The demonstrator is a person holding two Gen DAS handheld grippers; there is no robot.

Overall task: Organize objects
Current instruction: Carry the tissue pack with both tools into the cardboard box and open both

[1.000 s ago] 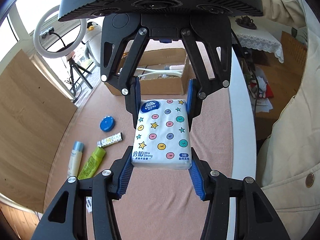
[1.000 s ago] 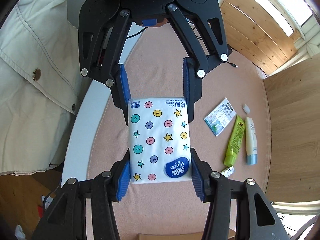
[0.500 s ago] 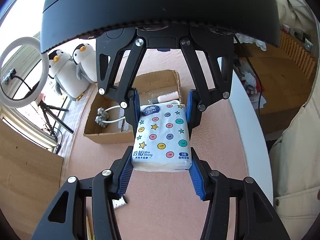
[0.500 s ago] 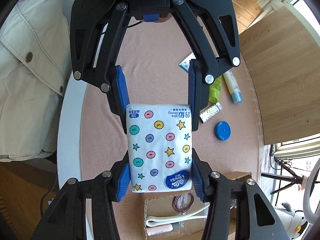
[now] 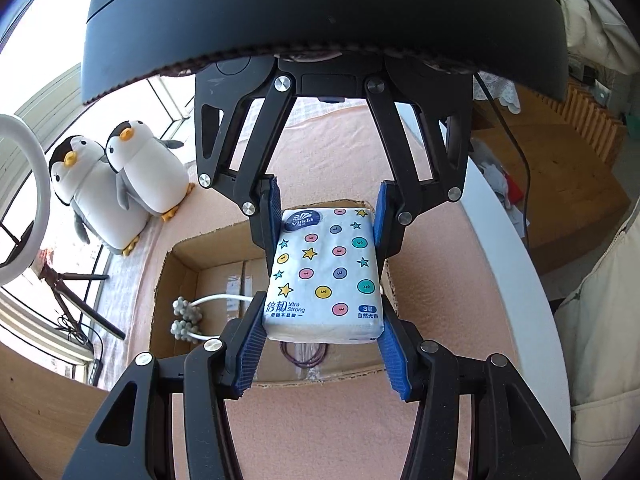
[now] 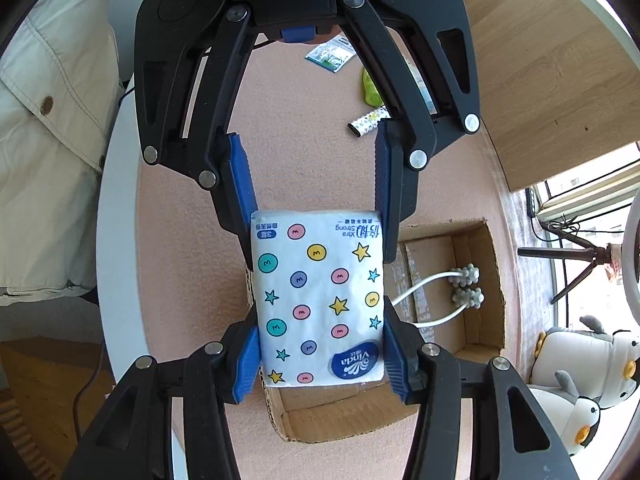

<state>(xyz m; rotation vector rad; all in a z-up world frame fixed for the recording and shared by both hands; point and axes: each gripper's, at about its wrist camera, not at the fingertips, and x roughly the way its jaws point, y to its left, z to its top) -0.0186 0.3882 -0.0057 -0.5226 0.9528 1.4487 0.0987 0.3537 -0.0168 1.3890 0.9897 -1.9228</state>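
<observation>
A white Vinda tissue pack (image 5: 326,272) with coloured dots and stars is clamped from both ends. My left gripper (image 5: 322,344) is shut on its near end in the left wrist view; my right gripper (image 6: 320,356) is shut on the logo end (image 6: 318,300). The pack hangs above an open cardboard box (image 5: 180,264), which also shows in the right wrist view (image 6: 480,280). Inside the box lie a white massager with grey knobs (image 5: 188,312) and dark hair ties (image 5: 304,356).
Two plush penguins (image 5: 120,184) stand past the box. A green tube (image 6: 370,88), a patterned small tube (image 6: 366,122) and a sachet (image 6: 330,54) lie on the pink mat (image 6: 296,120). The table's white rim (image 5: 520,280) and a beige jacket are to the side.
Both grippers have carried the tissue pack across the mat to a spot over the box. The box now lies directly beneath the pack; the loose tubes have fallen behind.
</observation>
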